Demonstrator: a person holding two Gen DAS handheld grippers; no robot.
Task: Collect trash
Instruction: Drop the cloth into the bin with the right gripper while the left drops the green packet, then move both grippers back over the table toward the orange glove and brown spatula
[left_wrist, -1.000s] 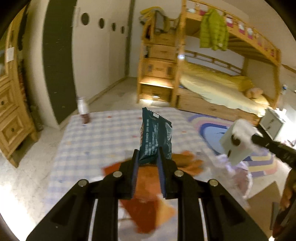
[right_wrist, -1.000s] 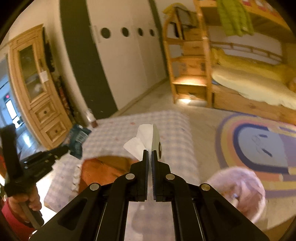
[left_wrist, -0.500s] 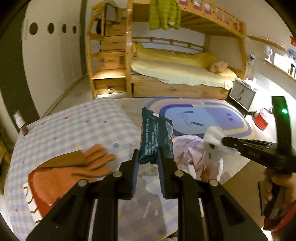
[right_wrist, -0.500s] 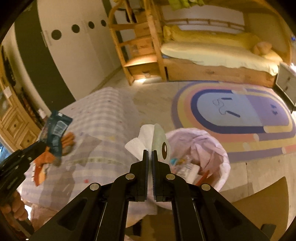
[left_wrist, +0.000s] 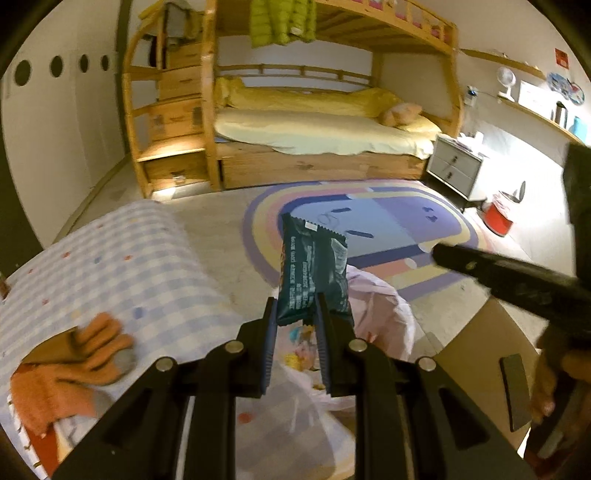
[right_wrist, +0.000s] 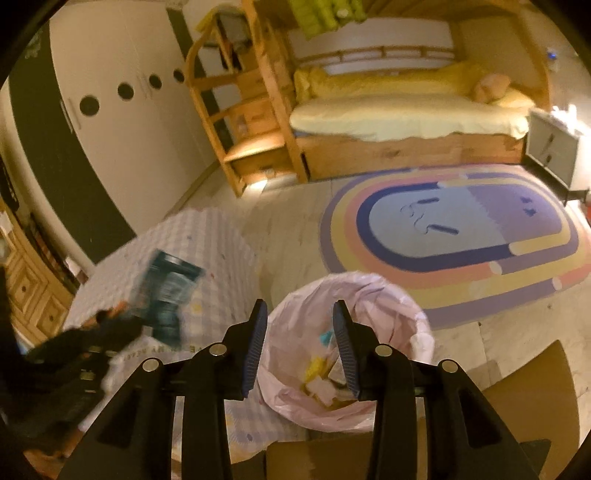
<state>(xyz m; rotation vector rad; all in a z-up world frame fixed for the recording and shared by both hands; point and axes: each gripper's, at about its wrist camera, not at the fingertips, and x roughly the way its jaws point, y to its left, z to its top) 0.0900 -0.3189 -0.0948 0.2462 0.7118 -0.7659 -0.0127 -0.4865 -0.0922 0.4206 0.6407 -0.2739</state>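
Observation:
My left gripper (left_wrist: 295, 314) is shut on a dark teal snack wrapper (left_wrist: 314, 273), held upright near the rim of the bin lined with a pink bag (left_wrist: 384, 325). In the right wrist view that wrapper (right_wrist: 168, 295) shows blurred at the left, over the table edge. My right gripper (right_wrist: 300, 314) hangs over the pink-lined bin (right_wrist: 406, 306); its jaws are opening and nothing is between them. Several scraps of trash (right_wrist: 321, 384) lie inside the bin. The right gripper's body (left_wrist: 509, 280) reaches in from the right in the left wrist view.
A table with a checked cloth (left_wrist: 122, 266) stands left of the bin, with orange gloves (left_wrist: 74, 365) on it. A brown chair seat (right_wrist: 517, 398) sits at the lower right. A striped oval rug (right_wrist: 461, 236) and a wooden bunk bed (right_wrist: 388, 110) lie beyond.
Both grippers swung right from over the table to the bin. The right gripper opened and the white tissue it held is gone from its jaws. The left keeps the wrapper.

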